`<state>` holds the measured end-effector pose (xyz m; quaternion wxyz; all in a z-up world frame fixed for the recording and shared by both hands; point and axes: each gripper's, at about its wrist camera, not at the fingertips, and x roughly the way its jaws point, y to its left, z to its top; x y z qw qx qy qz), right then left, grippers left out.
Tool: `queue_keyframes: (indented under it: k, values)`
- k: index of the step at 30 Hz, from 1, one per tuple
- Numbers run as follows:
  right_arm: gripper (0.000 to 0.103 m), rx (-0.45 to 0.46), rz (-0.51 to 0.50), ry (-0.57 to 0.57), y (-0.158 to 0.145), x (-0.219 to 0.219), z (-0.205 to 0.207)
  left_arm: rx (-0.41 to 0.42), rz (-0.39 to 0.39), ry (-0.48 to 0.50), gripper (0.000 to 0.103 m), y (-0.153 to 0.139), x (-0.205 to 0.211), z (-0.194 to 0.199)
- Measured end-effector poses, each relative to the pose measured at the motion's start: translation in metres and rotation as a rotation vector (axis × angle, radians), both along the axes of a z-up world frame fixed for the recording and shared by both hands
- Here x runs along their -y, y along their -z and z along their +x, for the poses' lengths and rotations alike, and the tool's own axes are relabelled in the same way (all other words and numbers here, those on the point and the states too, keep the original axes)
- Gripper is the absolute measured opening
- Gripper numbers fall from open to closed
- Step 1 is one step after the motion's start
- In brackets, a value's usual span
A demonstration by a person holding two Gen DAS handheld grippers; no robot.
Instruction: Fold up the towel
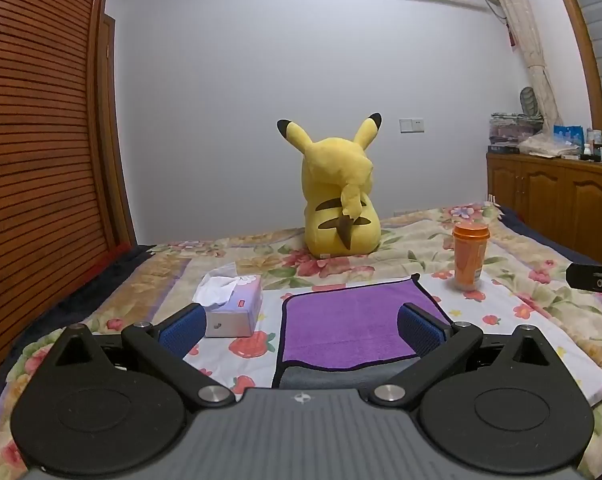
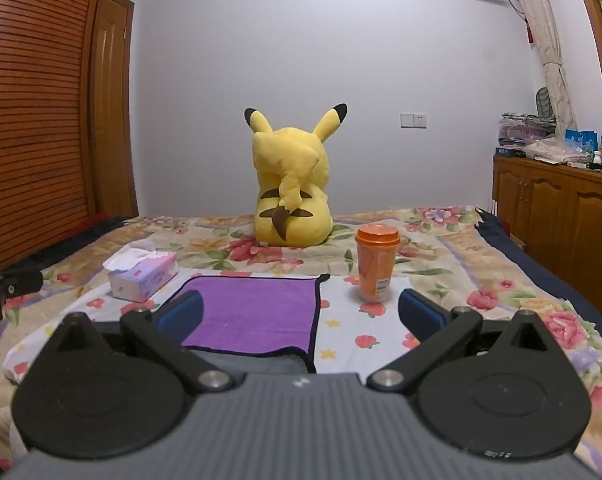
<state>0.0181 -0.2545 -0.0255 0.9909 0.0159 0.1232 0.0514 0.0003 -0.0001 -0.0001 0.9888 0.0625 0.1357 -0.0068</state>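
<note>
The towel (image 1: 341, 322) lies flat on the bed (image 1: 513, 280), on a white flowered cloth (image 1: 485, 300) towards the bed's near edge, between a tissue box (image 1: 231, 306) on its left and an orange cup (image 1: 469, 258) past its far right corner. Its purple face is up, with a dark trim, and a grey layer shows at its near edge (image 1: 333, 378), so it appears already doubled once or turned back there; which of the 2 I cannot tell. It looks soft, light and limp, likely plush microfibre: it should drape and sag from wherever it is held, and a single pinch would probably bunch it. The better hold would be the 2 near corners, 1 per tool, pinching through trim and both layers so the grey layer does not slide off. The left tool (image 1: 301, 326) is spread wide and holds nothing, poised over the towel's near left part; the right tool (image 2: 301, 314) is likewise spread and bare, over the near right corner (image 2: 307, 360). The towel's near edge and both near corners are partly hidden behind the tool bodies, so how the layers line up there is unclear. A yellow plush (image 1: 341, 200) sits well behind, near the bed's far edge.
</note>
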Motion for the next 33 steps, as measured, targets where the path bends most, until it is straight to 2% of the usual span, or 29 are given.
queue_keyframes:
  k: [33]
  values:
    - [0.103,-0.003,0.002,0.0,-0.0005,0.0023,-0.0005,0.001,0.008,0.0,0.103,0.002,0.0009,-0.0007]
